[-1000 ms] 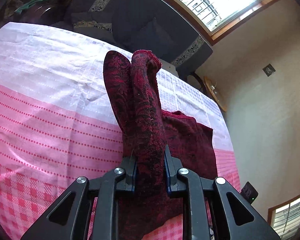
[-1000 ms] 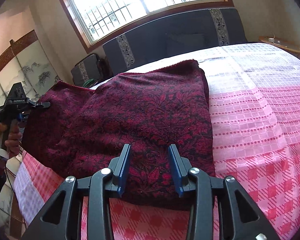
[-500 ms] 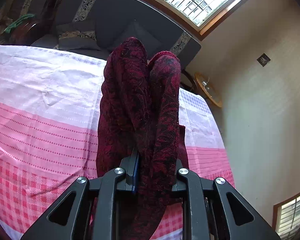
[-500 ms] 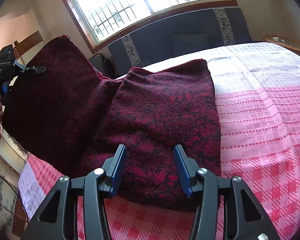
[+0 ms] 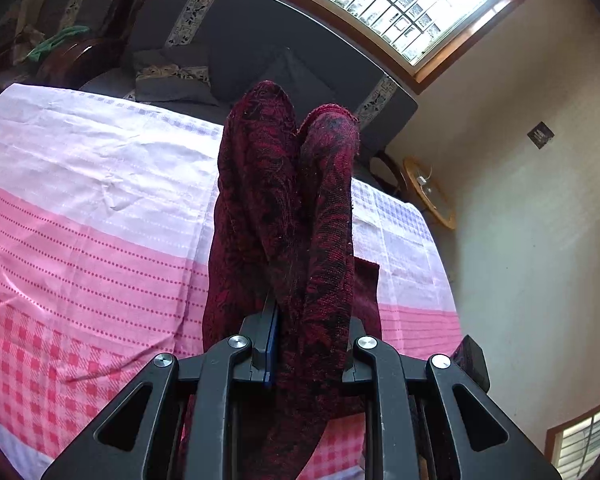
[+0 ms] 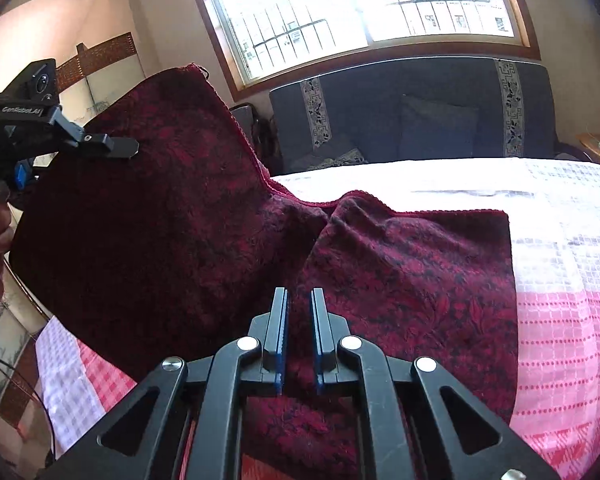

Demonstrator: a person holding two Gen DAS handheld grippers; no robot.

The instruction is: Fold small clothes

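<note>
left tongs (image 5: 308, 344) raised cloth (image 6: 400, 280) higher, right tongs (image 6: 300, 344) narrowed

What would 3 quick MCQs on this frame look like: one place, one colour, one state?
1. Where is the lifted part of the cloth?
A. toward the left gripper
B. on the sofa
C. on the floor

2. Colour of the cloth?
A. green
B. dark red with black pattern
C. plain white

3. State of the right gripper?
A. wide open above the cloth
C. out of view
B. jaws pinched on a fold of the cloth

Answers: 1 A, it rises to that gripper in the right wrist view. 2 B, seen in both views. 3 B, jaws nearly together with fabric between them.
</note>
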